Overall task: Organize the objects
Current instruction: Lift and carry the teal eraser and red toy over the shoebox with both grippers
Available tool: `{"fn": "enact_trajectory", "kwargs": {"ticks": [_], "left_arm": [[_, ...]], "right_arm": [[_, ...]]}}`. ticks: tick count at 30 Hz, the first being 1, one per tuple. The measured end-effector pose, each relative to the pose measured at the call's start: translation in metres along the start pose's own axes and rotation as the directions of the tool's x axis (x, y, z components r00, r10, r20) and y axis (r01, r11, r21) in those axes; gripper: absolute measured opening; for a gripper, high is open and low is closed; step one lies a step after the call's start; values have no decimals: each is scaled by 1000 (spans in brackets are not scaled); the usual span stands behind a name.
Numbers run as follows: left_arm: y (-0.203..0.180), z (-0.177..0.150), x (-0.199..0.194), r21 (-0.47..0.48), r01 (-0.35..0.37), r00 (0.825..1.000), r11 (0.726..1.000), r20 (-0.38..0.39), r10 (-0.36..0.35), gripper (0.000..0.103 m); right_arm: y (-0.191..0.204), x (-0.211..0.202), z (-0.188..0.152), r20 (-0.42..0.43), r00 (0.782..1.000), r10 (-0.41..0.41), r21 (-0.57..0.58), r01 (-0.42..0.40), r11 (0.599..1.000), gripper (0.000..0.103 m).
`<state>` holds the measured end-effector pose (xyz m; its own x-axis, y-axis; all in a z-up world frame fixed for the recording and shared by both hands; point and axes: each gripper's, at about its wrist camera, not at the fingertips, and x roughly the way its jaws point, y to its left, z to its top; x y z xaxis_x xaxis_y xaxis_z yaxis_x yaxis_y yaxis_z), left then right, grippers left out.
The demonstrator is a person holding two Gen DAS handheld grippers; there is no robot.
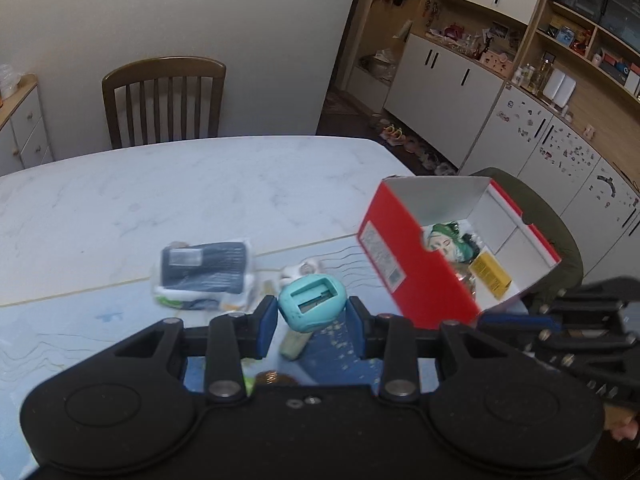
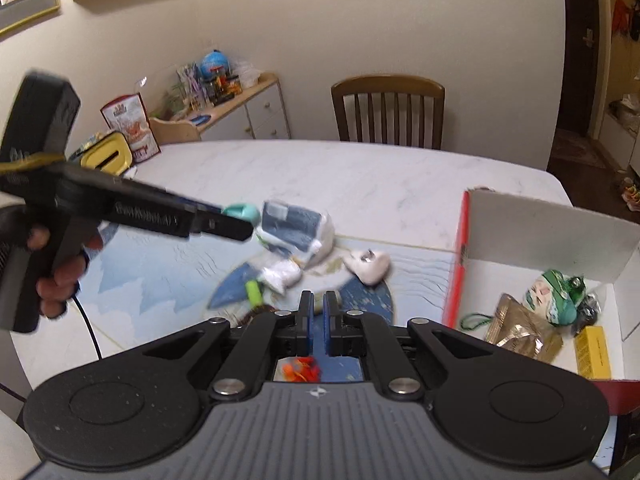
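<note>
My left gripper (image 1: 314,326) is shut on a small teal case (image 1: 312,302) with a rectangular slot and holds it above the blue mat. The right wrist view shows that gripper (image 2: 236,222) from the side, a hand around its handle and the teal case (image 2: 242,211) at its tip. An open red box (image 1: 420,280) with a white inside stands at the right. It holds a green figure (image 2: 554,296), a gold pouch (image 2: 516,332) and a yellow carton (image 2: 594,350). My right gripper (image 2: 319,320) is shut and holds nothing, just left of the box.
On the mat (image 2: 160,276) lie a plastic-wrapped dark blue cloth (image 2: 296,228), a white wad (image 2: 280,274), a green stub (image 2: 253,292), a white shell-like piece (image 2: 368,266) and a tan block (image 1: 294,346). A wooden chair (image 2: 388,108) stands behind the marble table (image 2: 360,176).
</note>
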<state>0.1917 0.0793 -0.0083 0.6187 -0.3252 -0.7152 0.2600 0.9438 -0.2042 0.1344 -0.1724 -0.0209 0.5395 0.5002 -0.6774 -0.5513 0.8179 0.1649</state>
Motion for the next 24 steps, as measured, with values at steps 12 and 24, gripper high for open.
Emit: {"fn": "enact_trajectory", "kwargs": {"ticks": [12, 24], "left_arm": [[-3, -20, 15, -56, -9, 999, 998, -46, 6, 35], [31, -33, 9, -73, -29, 997, 997, -72, 23, 35]], "right_arm": [[11, 65, -41, -168, 983, 68, -51, -77, 996, 15], [28, 128, -47, -229, 973, -2, -74, -15, 997, 47]]}}
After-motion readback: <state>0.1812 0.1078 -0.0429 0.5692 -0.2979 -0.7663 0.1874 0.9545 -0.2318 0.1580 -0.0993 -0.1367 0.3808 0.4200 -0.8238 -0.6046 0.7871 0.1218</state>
